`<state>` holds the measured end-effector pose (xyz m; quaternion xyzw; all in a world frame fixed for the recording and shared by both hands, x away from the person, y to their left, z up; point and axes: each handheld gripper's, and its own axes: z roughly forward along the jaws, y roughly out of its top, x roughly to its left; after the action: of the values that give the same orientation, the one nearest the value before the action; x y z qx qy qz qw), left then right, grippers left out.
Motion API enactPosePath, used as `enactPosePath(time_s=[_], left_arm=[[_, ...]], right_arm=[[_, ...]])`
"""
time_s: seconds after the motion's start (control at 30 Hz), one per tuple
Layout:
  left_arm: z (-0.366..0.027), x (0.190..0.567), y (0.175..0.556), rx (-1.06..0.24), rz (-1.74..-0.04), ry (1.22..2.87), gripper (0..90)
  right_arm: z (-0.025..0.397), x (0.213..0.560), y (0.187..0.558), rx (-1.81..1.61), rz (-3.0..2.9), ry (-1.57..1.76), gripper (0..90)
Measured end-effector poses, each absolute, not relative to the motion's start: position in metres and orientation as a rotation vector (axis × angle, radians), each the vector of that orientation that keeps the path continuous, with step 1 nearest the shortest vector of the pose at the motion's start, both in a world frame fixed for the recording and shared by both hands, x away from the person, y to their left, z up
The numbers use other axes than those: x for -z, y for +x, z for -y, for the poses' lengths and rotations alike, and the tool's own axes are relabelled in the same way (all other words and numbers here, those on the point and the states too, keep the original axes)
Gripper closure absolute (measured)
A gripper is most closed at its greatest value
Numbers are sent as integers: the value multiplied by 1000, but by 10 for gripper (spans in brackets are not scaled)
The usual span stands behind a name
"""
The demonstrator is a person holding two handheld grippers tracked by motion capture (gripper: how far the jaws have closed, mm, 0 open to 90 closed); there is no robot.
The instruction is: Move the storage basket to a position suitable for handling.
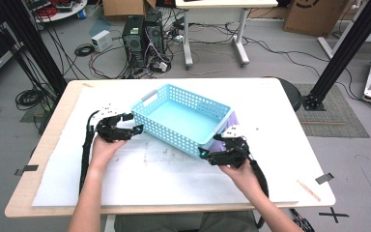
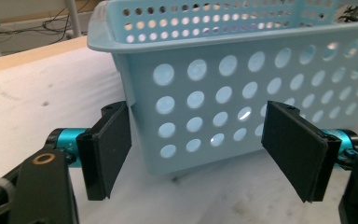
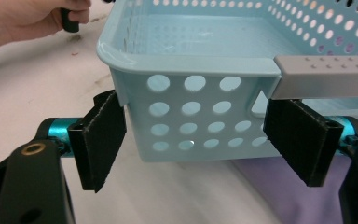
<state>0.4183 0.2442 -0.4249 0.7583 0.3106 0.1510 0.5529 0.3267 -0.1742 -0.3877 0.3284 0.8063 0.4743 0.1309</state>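
Observation:
An empty light-blue perforated basket (image 1: 183, 118) sits diagonally in the middle of the white table sheet (image 1: 149, 169). My left gripper (image 1: 131, 123) is at the basket's near-left corner and stands open. In the left gripper view that gripper (image 2: 200, 147) has the basket wall (image 2: 223, 70) between its spread pads (image 2: 109, 144). My right gripper (image 1: 211, 146) is open at the near-right corner. In the right gripper view it (image 3: 198, 147) straddles the basket's end wall (image 3: 191, 112), just below a grey handle (image 3: 326, 77).
A purple sheet (image 3: 284, 191) lies under the basket's right end (image 1: 235, 121). The wooden table edge (image 1: 53, 125) runs along the left. Computers and cables (image 1: 142, 38) sit on the floor beyond the table. The other hand (image 3: 23, 18) shows at the top left of the right gripper view.

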Motion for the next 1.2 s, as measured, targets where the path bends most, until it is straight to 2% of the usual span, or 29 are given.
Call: enactPosePath(time_s=[0.2,0.27,0.4,0.5,0.53,0.73,0.77,0.8,0.87,0.97,1.07,1.2], left_arm=[[-212,423,396,-379,-713,1824,243],[-201,426,387,-395,-725,1856,240],[-194,431,377,-408,-744,1862,241],[-199,430,375,-452,-732,1849,234],[-201,430,376,-442,-735,1828,209],[-198,436,386,-368,-706,1798,201],[-195,437,388,-359,-695,1817,206],[-190,437,387,-395,-707,1831,210],[-191,435,387,-397,-720,1825,239],[-194,431,384,-393,-719,1787,306],[-191,424,380,-407,-722,1754,325],[-177,422,373,-394,-771,1791,346]], right_arm=[[210,382,342,-1401,-2355,987,217],[223,386,345,-1381,-2363,1002,260],[237,399,342,-1325,-2370,1004,262],[239,406,333,-1314,-2341,996,249],[238,405,326,-1284,-2311,988,235],[230,406,319,-1218,-2261,1005,223],[227,407,320,-1220,-2274,1002,254],[222,407,322,-1222,-2287,990,327],[218,401,322,-1208,-2261,974,350],[220,392,324,-1203,-2243,947,364],[229,376,336,-1228,-2250,941,363],[236,370,342,-1204,-2272,956,361]])
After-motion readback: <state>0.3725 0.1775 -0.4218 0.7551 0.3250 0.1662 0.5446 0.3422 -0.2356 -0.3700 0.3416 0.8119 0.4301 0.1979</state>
